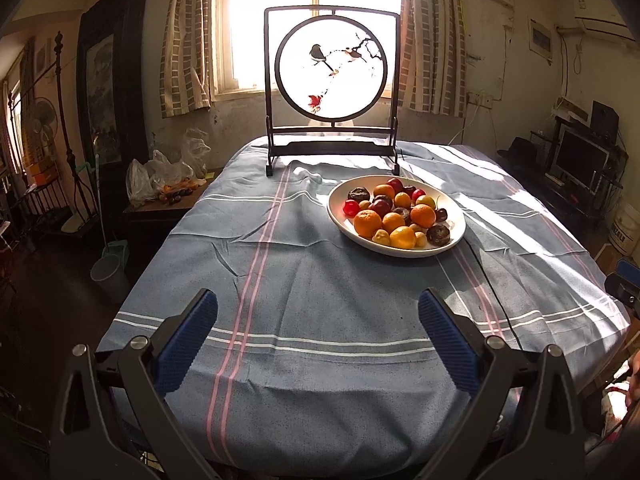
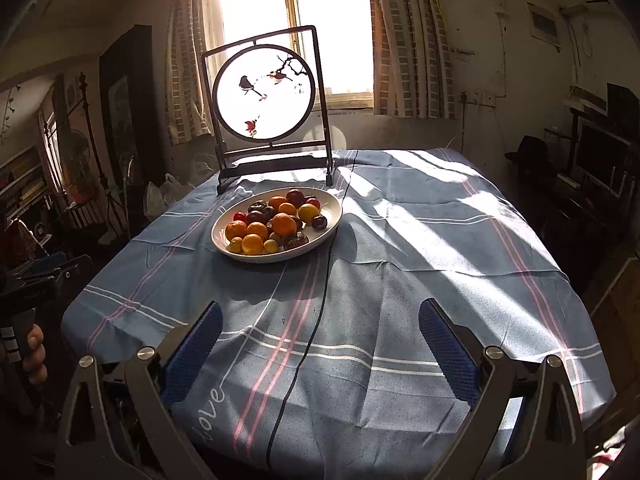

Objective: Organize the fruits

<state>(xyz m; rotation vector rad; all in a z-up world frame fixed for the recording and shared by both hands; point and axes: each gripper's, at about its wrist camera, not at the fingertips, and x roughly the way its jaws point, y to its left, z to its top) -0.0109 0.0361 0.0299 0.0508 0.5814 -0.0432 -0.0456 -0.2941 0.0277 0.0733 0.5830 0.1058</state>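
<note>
A white oval plate (image 1: 454,240) stands on the blue striped tablecloth, piled with oranges (image 1: 367,223), small yellow fruits, dark red plums and brown wrinkled fruits. It also shows in the right wrist view (image 2: 334,210), left of centre. My left gripper (image 1: 318,308) is open and empty, above the near edge of the table, well short of the plate. My right gripper (image 2: 320,320) is open and empty, also near the front edge, with the plate ahead and to its left.
A dark framed round bird screen (image 1: 331,68) stands at the table's far edge, behind the plate. A thin black cable (image 2: 316,320) runs across the cloth toward me. A side table with plastic bags of fruit (image 1: 164,184) stands to the left. A grey bin (image 1: 108,276) is on the floor.
</note>
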